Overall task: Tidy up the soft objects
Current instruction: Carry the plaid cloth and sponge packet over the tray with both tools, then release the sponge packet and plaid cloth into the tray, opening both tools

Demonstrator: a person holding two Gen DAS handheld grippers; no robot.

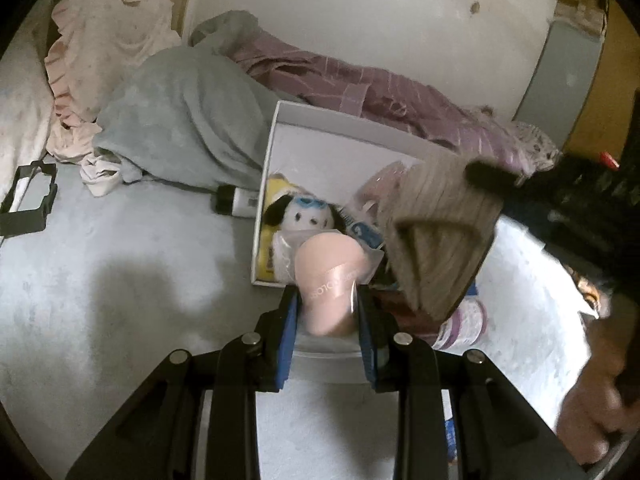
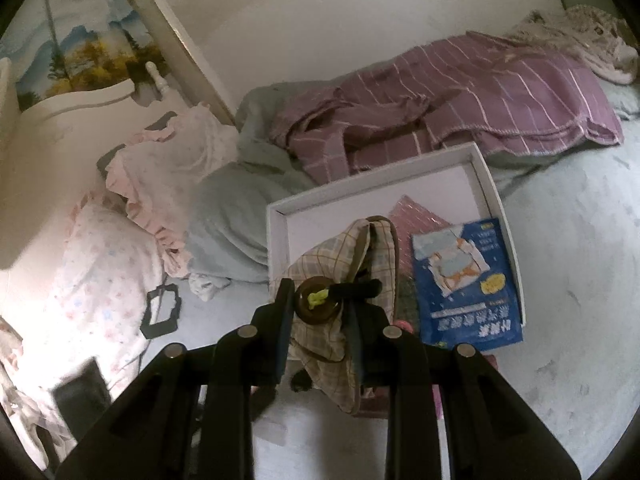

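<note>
Left wrist view has my left gripper (image 1: 327, 312) clamped on a pink sponge in clear wrap (image 1: 330, 280), held over the near edge of the white box (image 1: 267, 168) on the bed. Right wrist view shows my right gripper (image 2: 318, 308) pinching a checked cloth pouch (image 2: 344, 272) above that box's near-left corner, beside the blue packet (image 2: 466, 284) inside it.

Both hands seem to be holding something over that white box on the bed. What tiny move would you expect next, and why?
Probably the left gripper lowers and lets go of its pink packaged pad. It hangs at the near edge of the white box, just above the plush dog, while the right gripper carries the plaid cloth bag over the box's middle.
</note>
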